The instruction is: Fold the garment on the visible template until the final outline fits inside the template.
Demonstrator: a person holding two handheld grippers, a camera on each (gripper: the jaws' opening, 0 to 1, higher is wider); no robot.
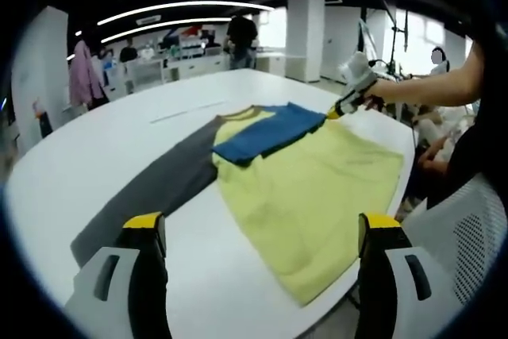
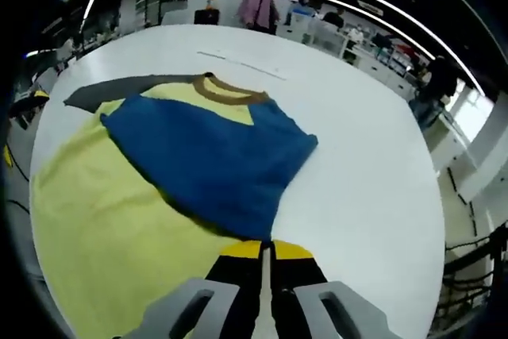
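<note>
Right gripper view: sleeve fold in hand, right tongs point(image 2: 266, 263) pressed together on the blue sleeve point(image 2: 210, 160) at its edge.
Best done low and slow: carry sleeve inward over the yellow garment point(image 1: 309, 188), lay flat, smooth before letting go. Left tongs point(image 1: 262, 232) apart, hovering at the near desk point(image 1: 119, 129) edge, gripping nothing, free to pin the hem. Garment lies mid-desk, part over the grey template point(image 1: 155, 188), brown collar point(image 2: 226, 91) toward the far edge.
</note>
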